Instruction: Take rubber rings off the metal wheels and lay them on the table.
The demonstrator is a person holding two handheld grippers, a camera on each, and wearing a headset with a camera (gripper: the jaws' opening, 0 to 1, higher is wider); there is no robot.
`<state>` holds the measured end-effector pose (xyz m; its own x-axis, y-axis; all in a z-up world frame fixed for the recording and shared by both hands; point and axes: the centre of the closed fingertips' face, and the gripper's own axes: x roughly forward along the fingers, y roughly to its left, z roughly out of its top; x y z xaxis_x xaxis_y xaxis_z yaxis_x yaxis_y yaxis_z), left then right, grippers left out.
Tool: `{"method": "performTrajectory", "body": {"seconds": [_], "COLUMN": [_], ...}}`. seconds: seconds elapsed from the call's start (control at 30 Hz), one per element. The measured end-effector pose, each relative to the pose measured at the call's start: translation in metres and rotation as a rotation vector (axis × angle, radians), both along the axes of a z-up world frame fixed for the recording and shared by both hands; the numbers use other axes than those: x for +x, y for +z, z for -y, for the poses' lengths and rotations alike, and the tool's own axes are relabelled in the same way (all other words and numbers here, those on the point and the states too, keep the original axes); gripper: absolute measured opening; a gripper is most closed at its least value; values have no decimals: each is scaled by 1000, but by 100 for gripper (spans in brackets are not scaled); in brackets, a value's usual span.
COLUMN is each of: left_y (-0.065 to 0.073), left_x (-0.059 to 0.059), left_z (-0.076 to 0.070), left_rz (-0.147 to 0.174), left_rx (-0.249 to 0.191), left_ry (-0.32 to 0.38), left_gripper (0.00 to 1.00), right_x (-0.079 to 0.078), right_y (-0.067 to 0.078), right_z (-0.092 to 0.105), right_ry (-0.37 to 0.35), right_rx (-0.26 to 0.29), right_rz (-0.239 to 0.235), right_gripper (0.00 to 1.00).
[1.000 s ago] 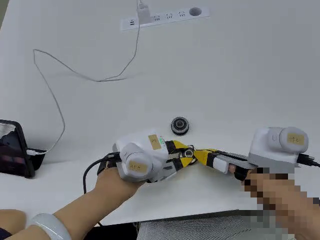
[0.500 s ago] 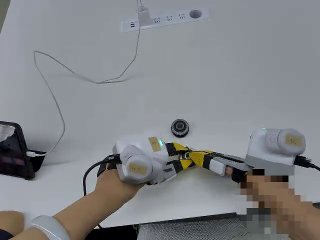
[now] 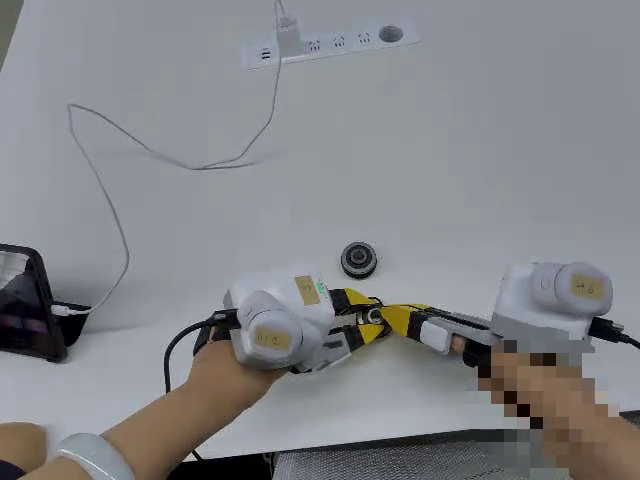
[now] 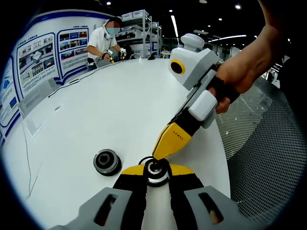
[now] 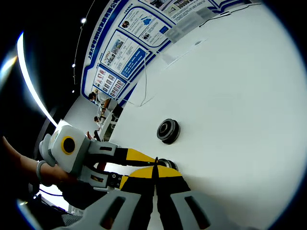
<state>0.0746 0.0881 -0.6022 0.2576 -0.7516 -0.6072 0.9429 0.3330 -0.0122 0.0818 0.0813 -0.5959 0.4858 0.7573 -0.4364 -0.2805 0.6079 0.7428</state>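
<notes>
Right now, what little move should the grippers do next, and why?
Probably the right gripper should pull away: its tips seem to pinch the black rubber ring, lifted at one edge, while the left gripper clamps the small silver metal wheel.

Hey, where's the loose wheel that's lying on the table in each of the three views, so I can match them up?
Head view: the loose wheel sits at centre, just beyond the gripper tips.
Left gripper view: it is lower left, left of the jaws.
Right gripper view: it is at centre, above the jaws.
Shared landmark: the held wheel, clamped in the left gripper, lies close to the loose one in every view.
</notes>
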Motion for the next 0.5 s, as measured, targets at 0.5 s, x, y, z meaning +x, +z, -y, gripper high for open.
{"method": "performTrajectory", "body": {"seconds": [0.5], "left_y": [9], "left_x": [2], "left_z": [-8], "left_rz": [35], "left_rx": [-23], "left_ry": [30], "left_gripper": [19], "right_x": [-1], "right_y": [1], "right_z": [-3], "right_ry": [1], "right_rx": [7], "right_rz": [-1], "right_gripper": [2]}}
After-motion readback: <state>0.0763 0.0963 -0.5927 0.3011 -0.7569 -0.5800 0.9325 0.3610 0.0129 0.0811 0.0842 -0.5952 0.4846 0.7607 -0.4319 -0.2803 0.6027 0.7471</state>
